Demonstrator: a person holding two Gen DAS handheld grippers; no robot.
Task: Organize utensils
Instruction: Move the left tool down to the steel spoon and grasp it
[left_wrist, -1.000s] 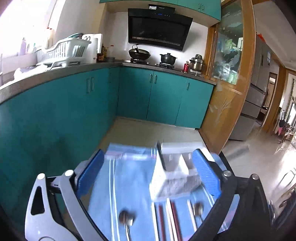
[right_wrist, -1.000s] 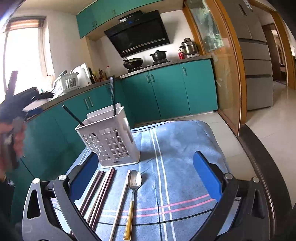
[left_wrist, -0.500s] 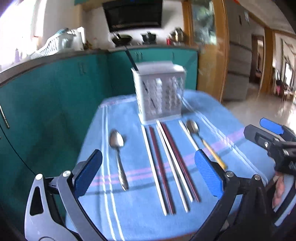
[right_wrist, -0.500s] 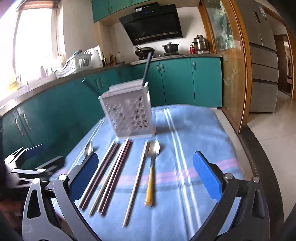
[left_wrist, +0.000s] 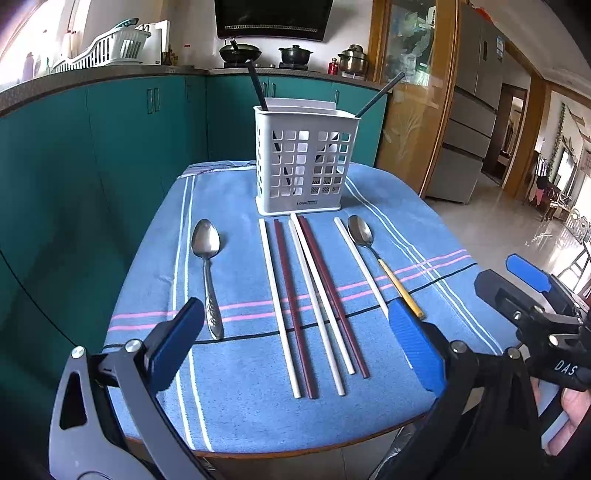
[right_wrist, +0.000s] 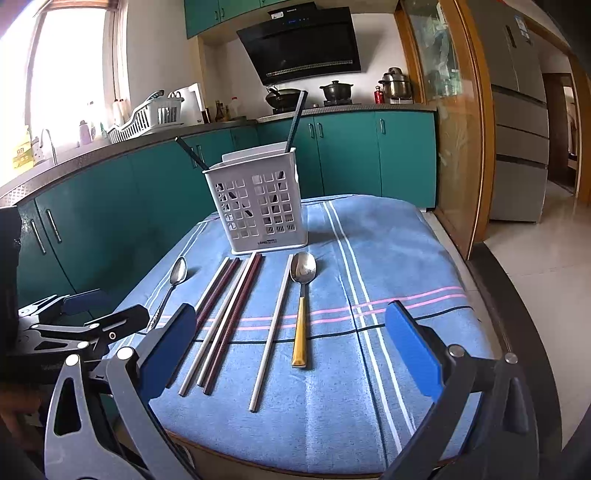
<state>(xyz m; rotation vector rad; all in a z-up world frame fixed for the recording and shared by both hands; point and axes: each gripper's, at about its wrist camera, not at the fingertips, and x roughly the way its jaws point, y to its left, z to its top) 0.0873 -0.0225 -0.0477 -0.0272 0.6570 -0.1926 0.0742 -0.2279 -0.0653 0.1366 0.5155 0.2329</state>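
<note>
Pulling back and levelling out over the last second: swinging the left hand-held gripper (left_wrist: 293, 325) from a close look past the white caddy (left_wrist: 306, 173) to a full view of the spread, and bringing the right hand-held gripper (right_wrist: 290, 319) in low at the near edge of the worktop (left_wrist: 295, 452). Holding both wide apart, gripping nothing, hanging just short of the blue striped cloth (left_wrist: 406, 229).

Lying in a neat row, ends toward the near edge: a steel spoon (left_wrist: 206, 238) set apart on the left, white chopsticks (left_wrist: 279, 306) alternating with dark red chopsticks (left_wrist: 294, 306) in the middle, then a lone white chopstick (left_wrist: 362, 266) just beside a yellow-handled spoon (left_wrist: 361, 232) on the right. Standing upright just beyond their far tips: the caddy, already keeping two black chopsticks (left_wrist: 256, 86) leaning toward opposite corners.

Apparently arranging everything parallel and lengthwise to offer each piece squarely across open jaws, with the caddy close behind for a short carry.

Framing the middle bundle dead ahead between the left fingers (left_wrist: 177, 339), the steel spoon's handle ending just beside one of them. Framing the lone white chopstick and the yellow-handled spoon between the right fingers (right_wrist: 410, 343), a little left of centre.

Looking like the early part of the job, with nothing on the cloth yet lifted.
</note>
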